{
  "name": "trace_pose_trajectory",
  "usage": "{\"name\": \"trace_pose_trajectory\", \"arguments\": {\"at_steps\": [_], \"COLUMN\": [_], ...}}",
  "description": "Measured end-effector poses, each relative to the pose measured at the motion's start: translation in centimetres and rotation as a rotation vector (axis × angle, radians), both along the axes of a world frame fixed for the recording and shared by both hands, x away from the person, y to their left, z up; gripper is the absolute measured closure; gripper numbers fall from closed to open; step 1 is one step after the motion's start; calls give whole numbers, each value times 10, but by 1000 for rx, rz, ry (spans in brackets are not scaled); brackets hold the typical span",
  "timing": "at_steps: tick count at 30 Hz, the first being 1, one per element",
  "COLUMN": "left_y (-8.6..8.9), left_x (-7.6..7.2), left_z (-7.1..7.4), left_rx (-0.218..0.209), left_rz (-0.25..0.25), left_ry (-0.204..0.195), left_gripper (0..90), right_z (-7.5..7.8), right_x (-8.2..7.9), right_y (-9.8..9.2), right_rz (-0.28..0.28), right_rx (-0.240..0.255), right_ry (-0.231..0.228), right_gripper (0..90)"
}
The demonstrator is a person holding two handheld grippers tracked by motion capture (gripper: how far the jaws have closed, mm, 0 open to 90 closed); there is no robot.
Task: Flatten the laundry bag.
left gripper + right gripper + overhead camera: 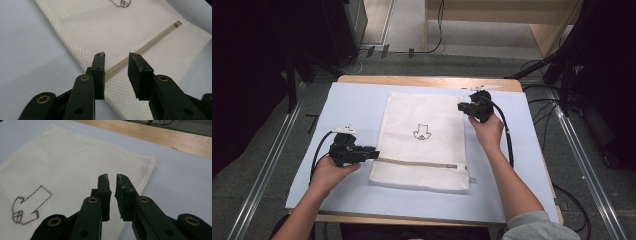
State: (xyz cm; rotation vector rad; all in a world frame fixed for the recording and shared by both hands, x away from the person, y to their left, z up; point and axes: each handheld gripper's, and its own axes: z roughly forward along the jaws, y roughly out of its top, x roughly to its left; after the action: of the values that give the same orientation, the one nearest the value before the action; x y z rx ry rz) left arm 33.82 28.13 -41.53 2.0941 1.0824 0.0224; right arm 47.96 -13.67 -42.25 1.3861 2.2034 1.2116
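Bag: a cream mesh bag (422,142) lies flat in the middle of the sheet (352,107), its zip end toward the near edge; whether anything is inside cannot be told.
Zip: a tan zip (419,163) crosses the bag near its near end and looks done up.
Mark: a small dark outline drawing (420,133) sits mid-bag.
Table: the wooden table (432,81) shows bare along the far edge, beyond the sheet.
Left gripper: the left gripper (373,153) sits at the bag's left edge, level with the zip; its jaws stand apart, released, with nothing between them.
Right gripper: the right gripper (460,106) is at the bag's far right corner; its jaws are a little apart, released, gripping nothing.
High view adds: both hands, the cables, the whole bag on the sheet.
Left gripper view adds: the zip running under the gap between the jaws, and the weave up close.
Right gripper view adds: the far right corner of the bag lying flat just past the jaws.
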Motion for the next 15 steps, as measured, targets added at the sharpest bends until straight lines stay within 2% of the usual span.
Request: {"name": "trace_pose_trajectory", "arguments": {"at_steps": [6,10,11,15], "left_y": [-10,-19,-22,-35], "left_x": [5,8,9,14], "left_z": [6,13,15,19], "left_rx": [1,-6,-6,1], "left_rz": [-19,-29,-32,-58], "left_ry": [-5,-8,-10,-22], "left_gripper": [658,652,645,639], "right_z": [10,13,12,11], "right_x": [-25,-40,-48,-59], "right_y": [-6,-7,-8,-12], "right_rz": [29,43,54,60], "right_rx": [35,9,4,19], "right_ry": [-8,-18,-28,-28], "right_gripper": [814,798,786,752]}}
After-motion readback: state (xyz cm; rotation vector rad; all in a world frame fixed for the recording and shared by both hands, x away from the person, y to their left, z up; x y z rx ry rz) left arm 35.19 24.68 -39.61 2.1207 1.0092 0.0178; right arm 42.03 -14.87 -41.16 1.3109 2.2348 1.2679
